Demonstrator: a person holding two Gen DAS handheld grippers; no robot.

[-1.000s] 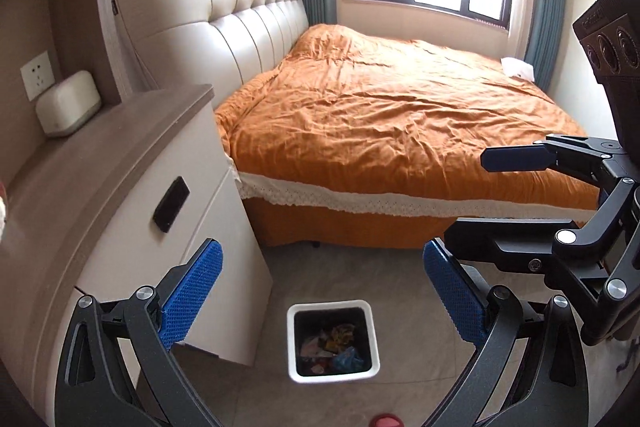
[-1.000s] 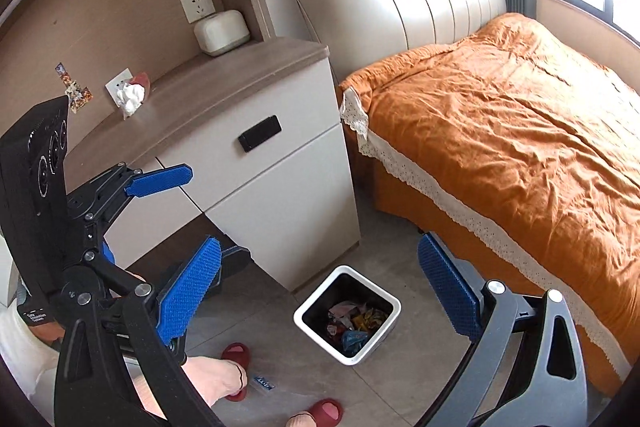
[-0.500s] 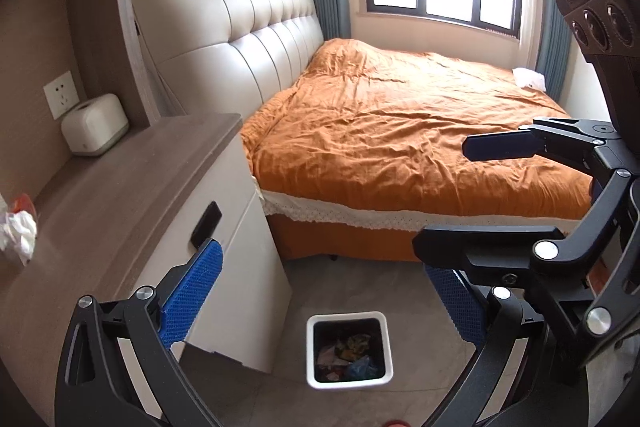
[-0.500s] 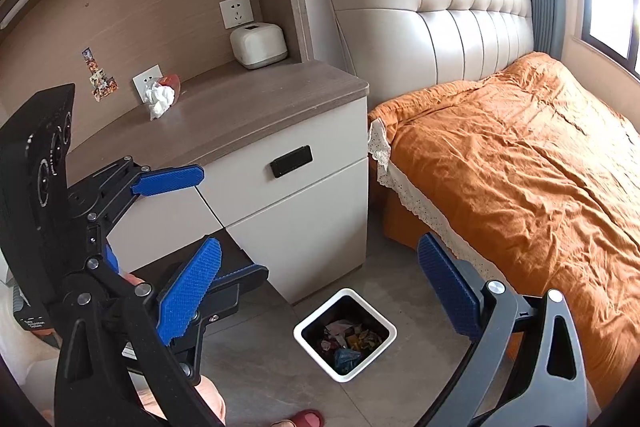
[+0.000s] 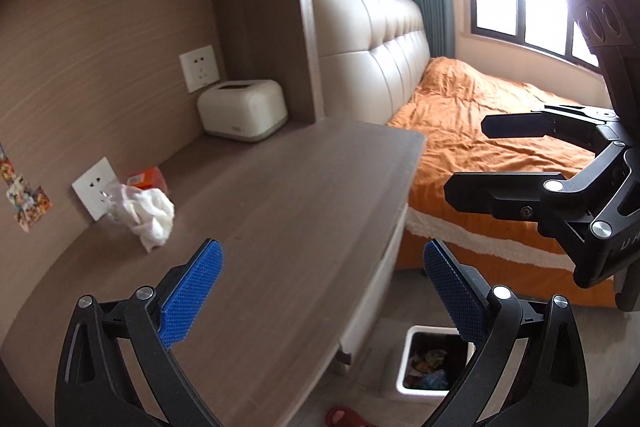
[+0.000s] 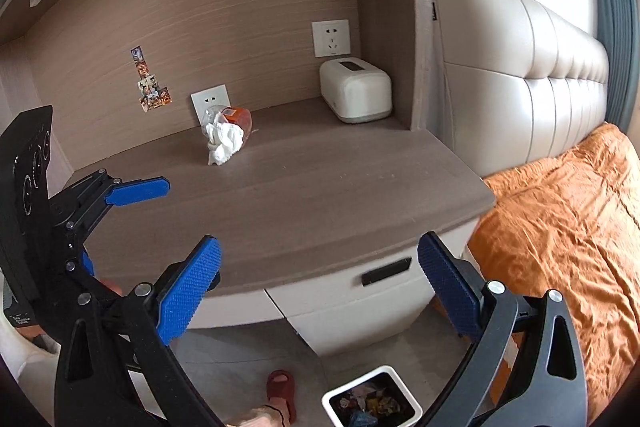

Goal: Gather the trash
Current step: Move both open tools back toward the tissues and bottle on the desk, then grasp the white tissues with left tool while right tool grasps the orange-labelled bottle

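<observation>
Tissue (image 5: 150, 217) near desk (image 5: 280, 227) back wall; both hand-held grippers (image 5: 320, 283) (image 6: 320, 279) released, above front edge.

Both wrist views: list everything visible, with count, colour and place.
crumpled tissue: one, white, on the counter by the lower socket
plastic bottle: one, clear with orange label, lying behind the tissue
counter: one, grey-brown wood
tissue box: one, white, back corner of counter
wall sockets: two, white
stickers: a strip, multicoloured, on the back panel
trash bin: one, white, floor, holding trash
bed: one, orange cover
slipper: one, red, floor
left hand-held gripper: open
right hand-held gripper: open
</observation>
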